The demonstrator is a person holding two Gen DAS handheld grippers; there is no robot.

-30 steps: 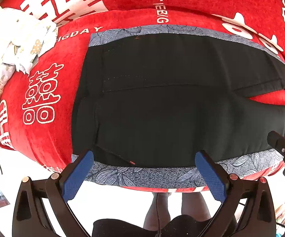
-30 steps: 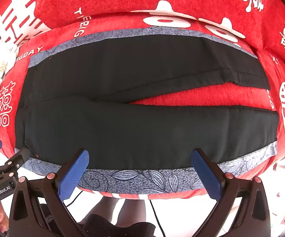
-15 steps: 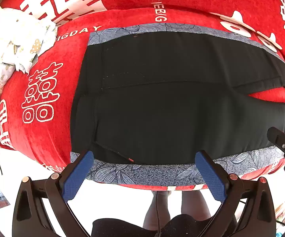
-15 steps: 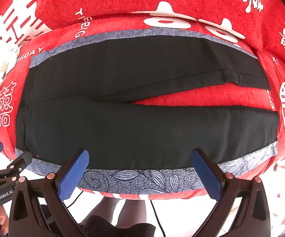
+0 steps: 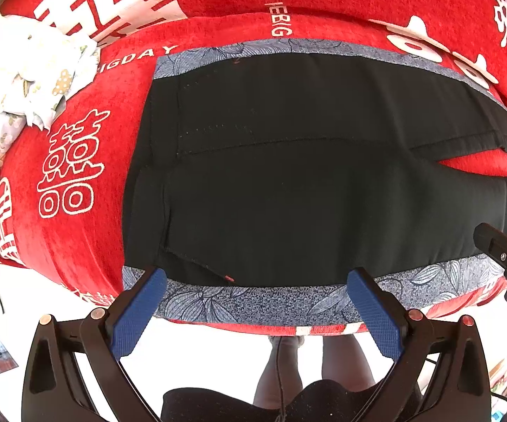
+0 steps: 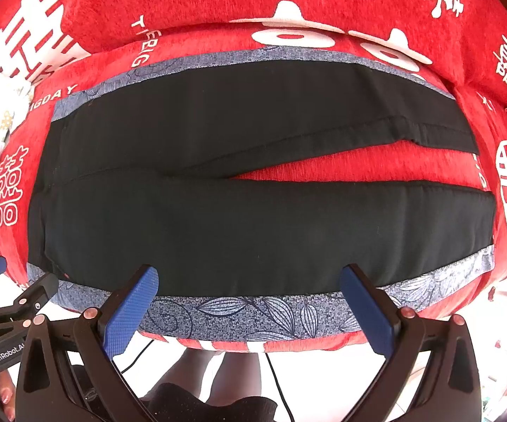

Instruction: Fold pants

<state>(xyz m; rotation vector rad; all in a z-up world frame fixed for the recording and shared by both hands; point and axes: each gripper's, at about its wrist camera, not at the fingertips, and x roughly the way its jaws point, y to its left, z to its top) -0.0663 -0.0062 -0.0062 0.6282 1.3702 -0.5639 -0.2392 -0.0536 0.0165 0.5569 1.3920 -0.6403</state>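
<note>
Both wide-open claws, the left claw (image 5: 257,283) and the right claw (image 6: 250,279), sit slightly closer to the flat black fabric pants (image 6: 253,190) than a second ago, their blue fingertips (image 6: 144,281) now overlapping the near grey leaf-print side stripe (image 6: 253,311).

A red sofa (image 6: 323,172) with white lettering carries a grey leaf-patterned cloth (image 6: 239,311) spread along its seat, black pants (image 6: 253,232) lying flat on that cloth, and a crumpled pale flowered fabric (image 5: 25,84) at the seat's left end.
</note>
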